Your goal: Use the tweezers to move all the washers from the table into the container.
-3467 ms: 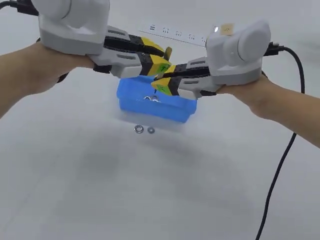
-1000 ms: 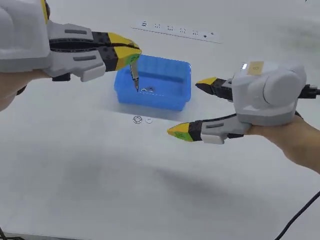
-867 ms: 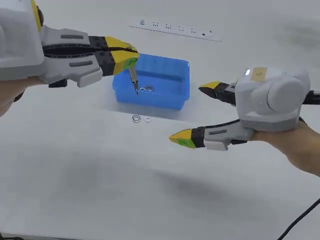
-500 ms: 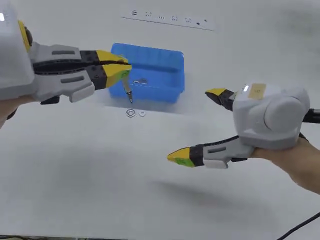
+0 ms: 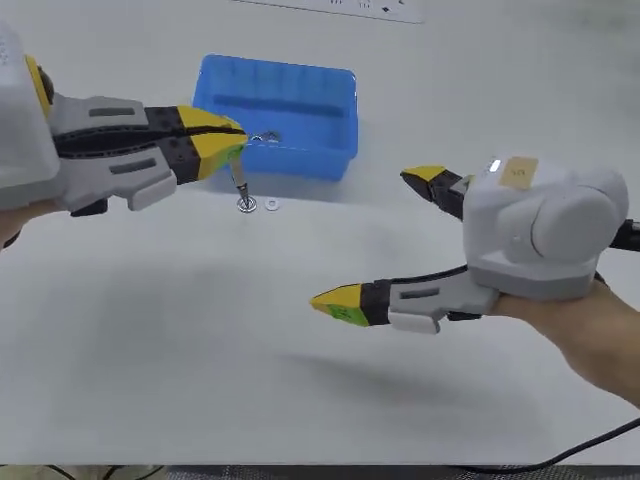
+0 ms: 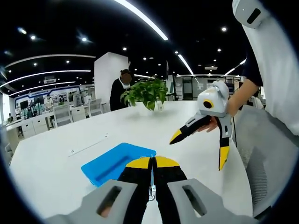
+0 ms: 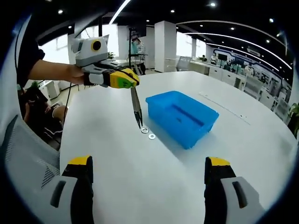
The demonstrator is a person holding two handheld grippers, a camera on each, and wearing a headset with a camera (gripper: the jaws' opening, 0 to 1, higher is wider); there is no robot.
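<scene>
We count two washers (image 5: 246, 204) on the table (image 5: 200, 330) beside one blue bin (image 5: 300, 85). Our left gripper (image 5: 238, 137) clamps the one tweezers (image 5: 239, 182), tips near a washer; our right gripper (image 5: 362, 238) hangs wide apart, holding nothing.

The container (image 5: 292, 162) stands just behind the washers (image 5: 272, 205).

Head view looks down — all share container (image 5: 310, 162).
</scene>
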